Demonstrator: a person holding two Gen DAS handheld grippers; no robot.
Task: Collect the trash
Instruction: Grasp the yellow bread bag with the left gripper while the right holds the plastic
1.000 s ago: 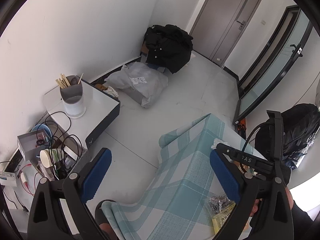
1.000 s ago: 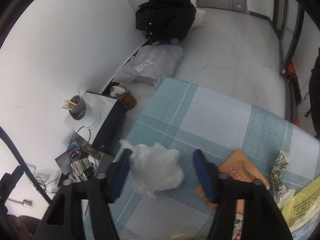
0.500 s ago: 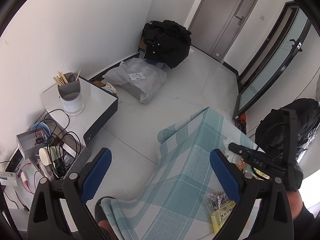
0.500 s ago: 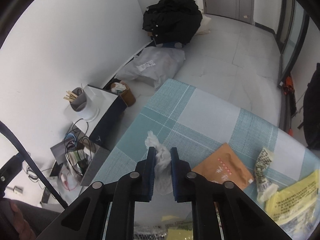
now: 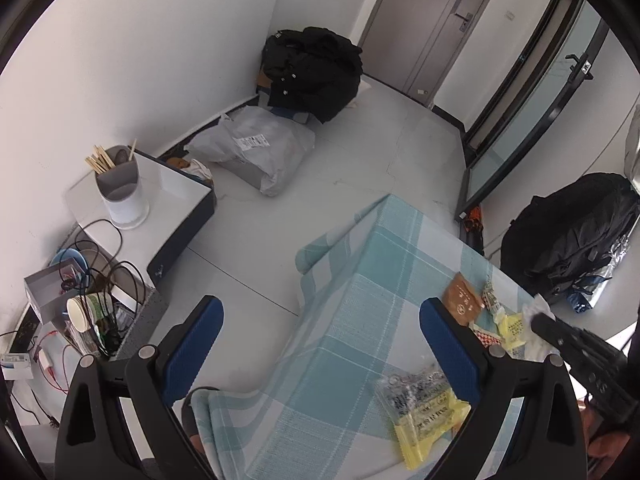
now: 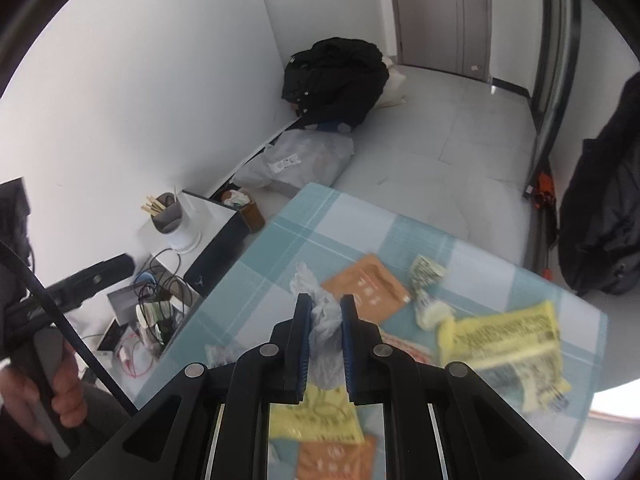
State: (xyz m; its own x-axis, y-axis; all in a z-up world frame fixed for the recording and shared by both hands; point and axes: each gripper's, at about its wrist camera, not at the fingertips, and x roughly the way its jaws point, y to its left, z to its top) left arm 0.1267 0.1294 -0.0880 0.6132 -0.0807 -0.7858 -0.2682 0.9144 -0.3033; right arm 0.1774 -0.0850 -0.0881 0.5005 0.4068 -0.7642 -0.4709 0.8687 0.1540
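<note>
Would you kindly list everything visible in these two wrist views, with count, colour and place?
white crumpled bag: one, white, pinched in the right gripper
orange packet: one, orange, on the table
yellow wrapper: one, yellow, right side of the table
clear-and-yellow packet: one, near table edge
checked tablecloth: one, teal and white, covering the table
grey holder with sticks: one, on the low white stand
grey parcel bag: one, on the floor by the wall
black coat pile: one, in the corner
black backpack: one, beyond the table
cables: tangle, dark, lower left
left gripper: blue pads, open, empty
right gripper: blue pads, shut on the bag
hand: one, holding the left gripper's handle
</note>
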